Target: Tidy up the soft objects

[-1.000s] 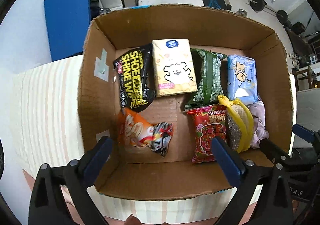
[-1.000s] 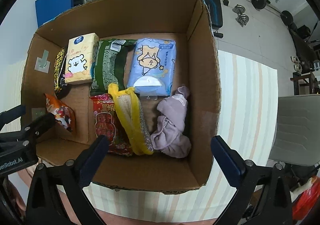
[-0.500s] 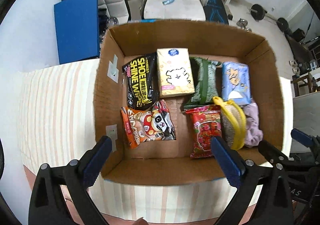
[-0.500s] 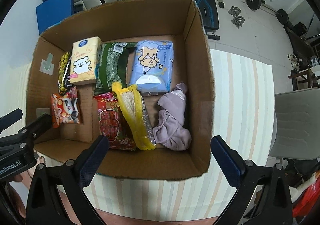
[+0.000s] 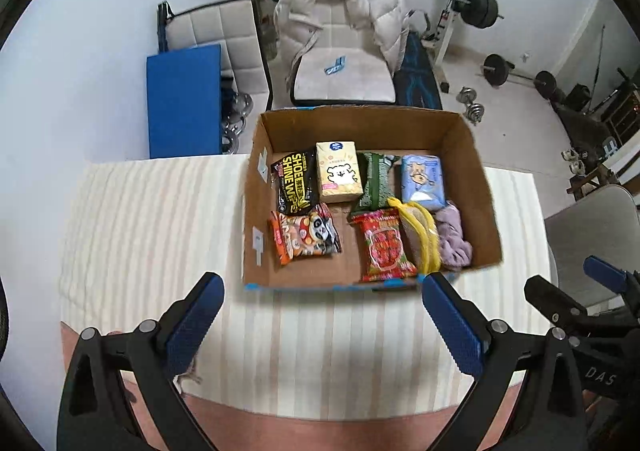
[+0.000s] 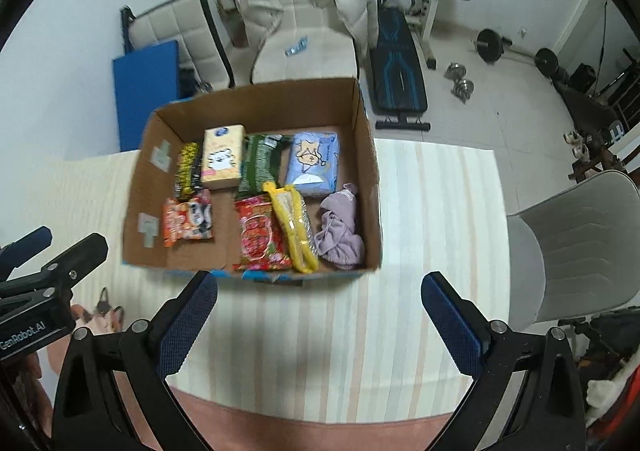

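An open cardboard box (image 5: 256,211) (image 6: 370,171) stands on a striped cloth. It holds several soft packs: a black shoe-wipe pack (image 5: 295,183), a yellow tissue pack (image 5: 338,175), a green pack (image 5: 372,187), a blue wipes pack (image 5: 422,183), an orange snack bag (image 5: 304,237), a red snack bag (image 5: 384,247), a yellow-netted sponge (image 5: 420,235) and a lilac cloth (image 5: 452,239) (image 6: 340,229). My left gripper (image 5: 324,323) and my right gripper (image 6: 320,319) are both open and empty, held back from the box above the cloth.
The striped cloth (image 5: 160,219) (image 6: 436,219) covers the table. A grey chair (image 6: 576,243) stands at the right. Behind the table are a padded chair with a white jacket (image 5: 340,31), a blue mat (image 5: 184,99) and weight equipment (image 5: 480,7).
Both grippers have pulled back and up from the box, which now looks smaller and farther. The orange snack bag has settled flat on the box floor.
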